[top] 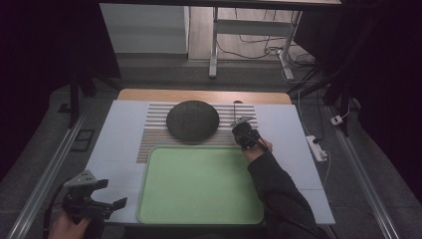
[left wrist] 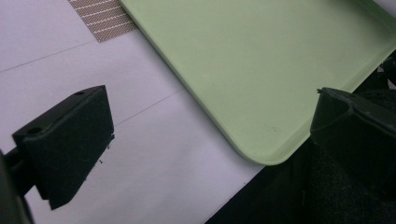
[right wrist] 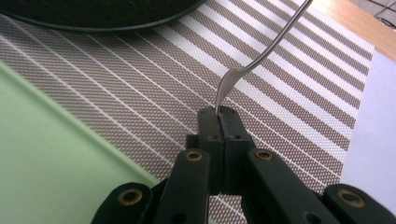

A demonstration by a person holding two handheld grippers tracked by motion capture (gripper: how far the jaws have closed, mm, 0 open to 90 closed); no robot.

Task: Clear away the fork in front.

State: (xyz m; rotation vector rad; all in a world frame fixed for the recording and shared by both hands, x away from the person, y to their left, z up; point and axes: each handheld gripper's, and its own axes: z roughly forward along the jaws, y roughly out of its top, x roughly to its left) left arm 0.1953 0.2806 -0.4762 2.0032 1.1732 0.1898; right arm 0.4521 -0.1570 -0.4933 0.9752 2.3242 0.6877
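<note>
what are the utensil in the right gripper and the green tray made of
Utensil: probably polished steel; its thin curved handle gleams silver. Tray: likely matte plastic, one even pale green with a rounded moulded rim and soft sheen.

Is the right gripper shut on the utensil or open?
Shut: the right gripper has its jaws pressed together on the metal utensil.

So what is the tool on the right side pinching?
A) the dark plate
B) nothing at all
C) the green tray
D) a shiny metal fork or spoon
D: in the right gripper view the right tool has its jaws shut tight on the end of a thin metal utensil above the striped mat; whether it is a fork or a spoon cannot be told.
</note>
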